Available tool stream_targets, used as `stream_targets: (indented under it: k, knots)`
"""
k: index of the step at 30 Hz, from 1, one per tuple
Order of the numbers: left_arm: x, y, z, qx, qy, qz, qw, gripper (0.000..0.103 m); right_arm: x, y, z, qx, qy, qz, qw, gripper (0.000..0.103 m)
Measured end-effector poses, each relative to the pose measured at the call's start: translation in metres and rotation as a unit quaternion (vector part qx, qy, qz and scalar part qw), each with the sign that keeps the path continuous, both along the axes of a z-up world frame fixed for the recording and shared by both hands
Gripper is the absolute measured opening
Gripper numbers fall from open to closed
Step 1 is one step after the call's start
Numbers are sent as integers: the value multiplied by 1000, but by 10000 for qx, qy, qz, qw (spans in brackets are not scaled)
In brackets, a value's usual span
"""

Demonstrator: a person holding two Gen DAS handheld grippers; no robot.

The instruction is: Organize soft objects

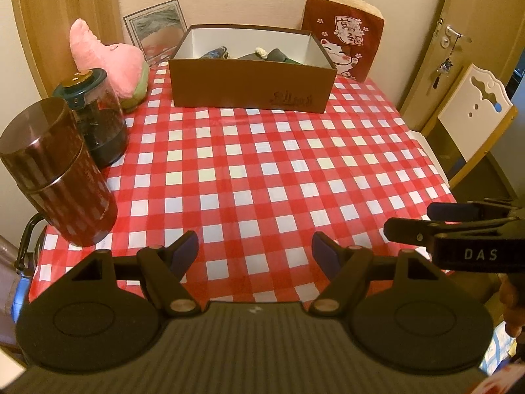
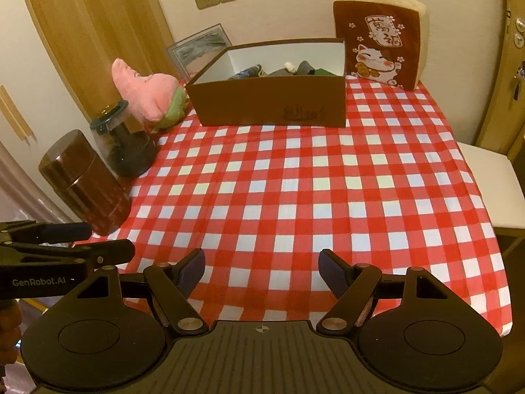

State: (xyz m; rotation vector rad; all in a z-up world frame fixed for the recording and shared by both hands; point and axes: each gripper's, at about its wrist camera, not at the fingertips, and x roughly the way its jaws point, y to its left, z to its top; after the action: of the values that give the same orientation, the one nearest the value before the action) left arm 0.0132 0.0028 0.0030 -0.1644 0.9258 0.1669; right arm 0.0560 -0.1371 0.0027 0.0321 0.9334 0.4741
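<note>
Two wrist views over a table draped in a red-and-white checked tablecloth (image 1: 262,170). Near the lower edge of the left view, left gripper (image 1: 255,246) with jaws spread wide, nothing between them, only cloth beneath. In the right view, right gripper (image 2: 261,264) likewise spread apart and empty, poised above the near edge of the cloth. Each gripper visible side-on at the edge of the other's view. At the far side of the table, an open brown cardboard box (image 1: 249,88) with a white interior, holding several dark soft items (image 1: 262,55), partly hidden by the front wall and too small to identify. Just left of the box, a pink plush toy (image 1: 108,59) with a green underside, lying on the cloth. Behind the box's right corner, a dark red cushion (image 1: 344,39) printed with a lucky cat, upright against the wall. Along the left edge, a dark red cylindrical canister (image 1: 59,170) and, just behind it, a glass jar (image 1: 95,115) with a dark green lid. Against the wall behind the plush, a framed picture (image 1: 157,26). Off to the right, a white chair (image 1: 475,111) beside a wooden door.
</note>
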Motion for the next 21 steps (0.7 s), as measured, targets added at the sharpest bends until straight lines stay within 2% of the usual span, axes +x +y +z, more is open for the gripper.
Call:
stream_targets:
  k: [21]
  knots:
    - [-7, 4, 4, -5, -32, 42, 10000, 75, 0, 6, 0, -52, 0, 65, 10000, 76]
